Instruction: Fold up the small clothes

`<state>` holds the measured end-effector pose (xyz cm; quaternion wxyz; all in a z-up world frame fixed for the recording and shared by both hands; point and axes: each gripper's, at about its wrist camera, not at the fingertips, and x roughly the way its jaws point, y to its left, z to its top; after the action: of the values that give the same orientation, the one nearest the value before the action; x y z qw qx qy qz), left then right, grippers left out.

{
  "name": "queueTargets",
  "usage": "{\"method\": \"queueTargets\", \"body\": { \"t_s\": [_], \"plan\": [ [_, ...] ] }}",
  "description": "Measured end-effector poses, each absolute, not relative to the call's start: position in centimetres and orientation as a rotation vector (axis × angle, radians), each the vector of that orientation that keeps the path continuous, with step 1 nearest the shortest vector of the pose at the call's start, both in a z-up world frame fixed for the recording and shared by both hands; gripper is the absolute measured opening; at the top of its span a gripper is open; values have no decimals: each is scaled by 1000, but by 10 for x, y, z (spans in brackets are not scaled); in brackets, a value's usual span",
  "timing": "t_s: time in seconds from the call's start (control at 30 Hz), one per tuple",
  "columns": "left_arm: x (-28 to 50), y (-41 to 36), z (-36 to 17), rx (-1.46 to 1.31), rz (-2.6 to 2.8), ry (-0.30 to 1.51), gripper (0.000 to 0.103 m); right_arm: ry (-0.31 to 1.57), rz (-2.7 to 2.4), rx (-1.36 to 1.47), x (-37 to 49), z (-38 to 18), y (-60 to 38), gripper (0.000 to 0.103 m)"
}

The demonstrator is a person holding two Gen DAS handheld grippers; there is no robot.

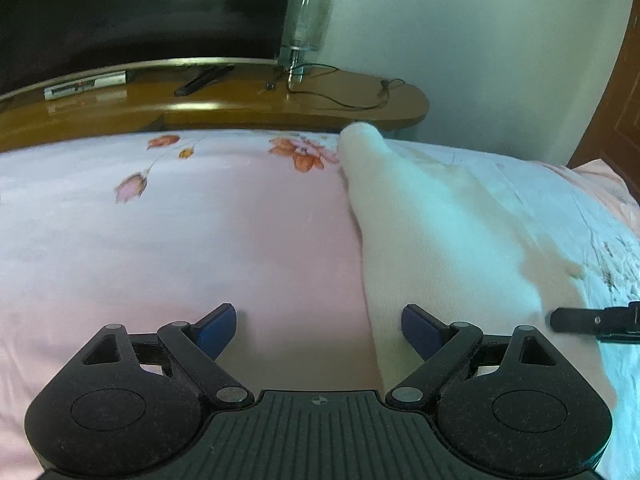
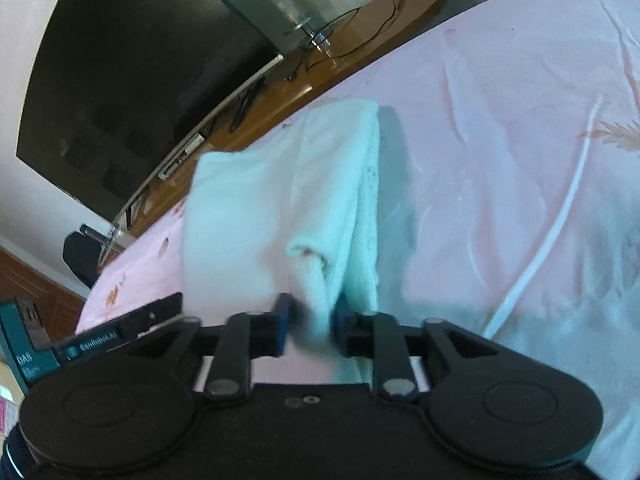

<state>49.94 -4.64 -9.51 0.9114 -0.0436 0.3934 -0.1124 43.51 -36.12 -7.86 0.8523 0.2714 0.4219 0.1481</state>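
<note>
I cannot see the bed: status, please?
Left tongs open, empty. Right tongs shut on white knitted garment. Pink floral bedsheet unobstructed.

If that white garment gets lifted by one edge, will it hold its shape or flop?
Probably flop: the white garment already bunches and creases where the right gripper pinches it. It looks like light, soft knit, so it should drape and drag across the pink bedsheet rather than slide stiffly.

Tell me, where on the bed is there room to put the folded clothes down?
The widest bare patch is the pink bedsheet left of the white garment, between the open left gripper and the flower print. Right of the garment, more sheet lies bare but wrinkled. It is crowded where the right gripper pinches the cloth.
</note>
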Motion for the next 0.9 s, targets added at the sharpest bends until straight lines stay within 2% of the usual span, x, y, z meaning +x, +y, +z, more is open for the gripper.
{"method": "queueTargets", "body": {
  "t_s": [0.2, 0.27, 0.37, 0.4, 0.43, 0.47, 0.57, 0.67, 0.73, 0.77, 0.8, 0.83, 0.9],
  "plan": [
    [444, -53, -108, -87, -289, 828, 90, 857, 302, 432, 393, -66, -351, 33],
    [423, -64, -112, -2, -274, 778, 90, 879, 282, 319, 385, -74, -338, 16],
    [412, -62, -101, 37, -279, 717, 89, 856, 252, 239, 380, -68, -336, 12],
    [416, -57, -92, 31, -259, 655, 89, 834, 235, 225, 379, -60, -339, 13],
    [425, -54, -83, 15, -249, 615, 89, 789, 214, 211, 377, -52, -342, 24],
    [436, -54, -75, -1, -241, 598, 89, 734, 202, 211, 379, -43, -346, 26],
    [485, -64, -60, 30, -181, 578, 89, 627, 183, 232, 400, -28, -346, 18],
    [533, -73, -69, 25, -117, 624, 89, 572, 179, 200, 429, -29, -333, 18],
    [559, -79, -94, 61, -114, 739, 89, 621, 169, 147, 455, -45, -324, 14],
    [561, -78, -94, 43, -119, 733, 89, 748, 142, 100, 474, -65, -320, 13],
    [562, -77, -88, 43, -127, 745, 88, 713, 143, 92, 471, -69, -320, 13],
    [561, -73, -79, 17, -135, 720, 82, 735, 151, 84, 476, -66, -320, 12],
    [564, -69, -70, -35, -141, 674, 82, 713, 186, 100, 480, -52, -321, 17]
  ]
}}
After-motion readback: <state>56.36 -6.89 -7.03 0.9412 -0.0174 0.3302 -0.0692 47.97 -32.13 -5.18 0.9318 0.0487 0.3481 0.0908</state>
